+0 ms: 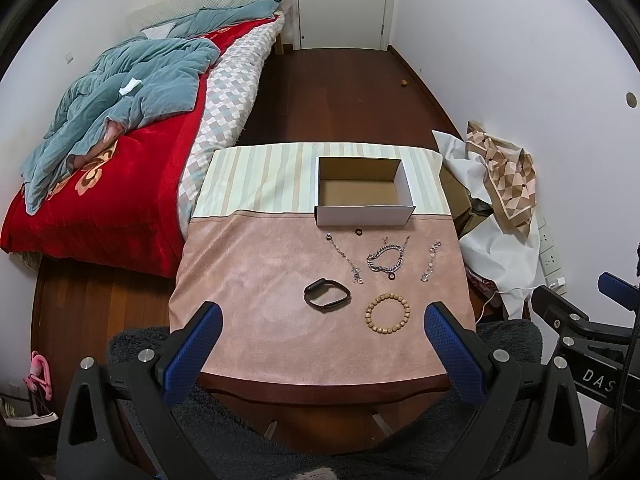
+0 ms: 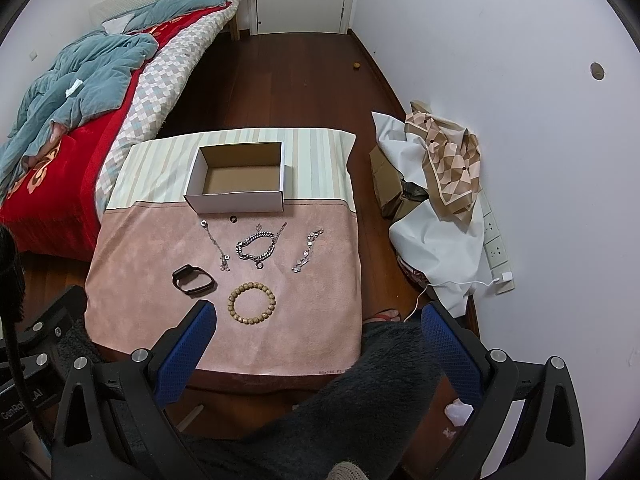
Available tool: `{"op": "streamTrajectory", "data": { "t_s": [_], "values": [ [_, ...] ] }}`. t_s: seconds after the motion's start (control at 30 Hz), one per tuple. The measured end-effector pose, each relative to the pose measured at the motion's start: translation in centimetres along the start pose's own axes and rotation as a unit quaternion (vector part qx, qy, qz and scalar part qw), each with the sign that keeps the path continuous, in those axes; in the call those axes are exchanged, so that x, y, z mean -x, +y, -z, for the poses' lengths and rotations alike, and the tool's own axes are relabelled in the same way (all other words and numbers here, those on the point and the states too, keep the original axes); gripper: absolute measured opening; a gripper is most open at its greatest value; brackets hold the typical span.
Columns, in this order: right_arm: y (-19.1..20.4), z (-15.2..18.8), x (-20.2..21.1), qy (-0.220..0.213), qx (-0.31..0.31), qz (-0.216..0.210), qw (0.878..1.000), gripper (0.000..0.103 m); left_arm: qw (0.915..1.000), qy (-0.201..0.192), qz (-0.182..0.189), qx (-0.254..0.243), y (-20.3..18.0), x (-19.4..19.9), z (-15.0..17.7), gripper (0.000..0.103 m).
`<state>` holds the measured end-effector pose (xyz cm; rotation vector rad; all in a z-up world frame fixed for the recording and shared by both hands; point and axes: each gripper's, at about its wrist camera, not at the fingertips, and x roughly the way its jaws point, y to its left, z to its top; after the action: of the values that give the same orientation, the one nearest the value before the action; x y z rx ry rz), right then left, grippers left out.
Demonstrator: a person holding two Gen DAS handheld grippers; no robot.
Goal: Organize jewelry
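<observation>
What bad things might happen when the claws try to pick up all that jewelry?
The chunky silver chain lies tangled with a thin chain, so lifting one could drag the other along.
The tiny black ring lies flat on the pink cloth, right beside the box; wide claw pads may miss it or pinch the cloth instead.
The left claw and right claw, both open, may bump if they reach together.

An open box (image 1: 364,192) stands at the far middle of the tabletop (image 1: 248,280). A small ring (image 1: 359,232) lies just before it. Nearer, three chain pieces lie in a row: thin chain (image 1: 345,258) left, heavy chain bracelet (image 1: 385,260) middle, disc chain (image 1: 430,262) right. Nearest lie a watch band (image 1: 327,295), left, and a bead bracelet (image 1: 387,314), right. A bed (image 1: 100,160) stands left of the tabletop.
</observation>
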<state>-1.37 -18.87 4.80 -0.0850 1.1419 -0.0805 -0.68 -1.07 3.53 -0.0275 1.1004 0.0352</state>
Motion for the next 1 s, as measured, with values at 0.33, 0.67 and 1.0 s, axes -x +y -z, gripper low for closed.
{"op": "streamTrajectory", "data": {
  "t_s": [0.33,0.67,1.0],
  "values": [
    [-0.2,-0.4,-5.6,0.035,-0.023,-0.002,0.999,0.103,0.9978,0.006,-0.065,0.007,0.9,-5.1,-1.0,0.103],
    [2.5,1.3,-22.1,0.185,-0.027,-0.021,0.982,0.103,0.9887,0.102,-0.109,-0.013,2.7,-17.2,-0.4,0.103],
    [3.8,3.3,-30.0,0.237,-0.048,-0.01,0.97,0.083,0.9809,0.155,-0.118,-0.012,3.9,-23.9,1.2,0.103]
  ]
}}
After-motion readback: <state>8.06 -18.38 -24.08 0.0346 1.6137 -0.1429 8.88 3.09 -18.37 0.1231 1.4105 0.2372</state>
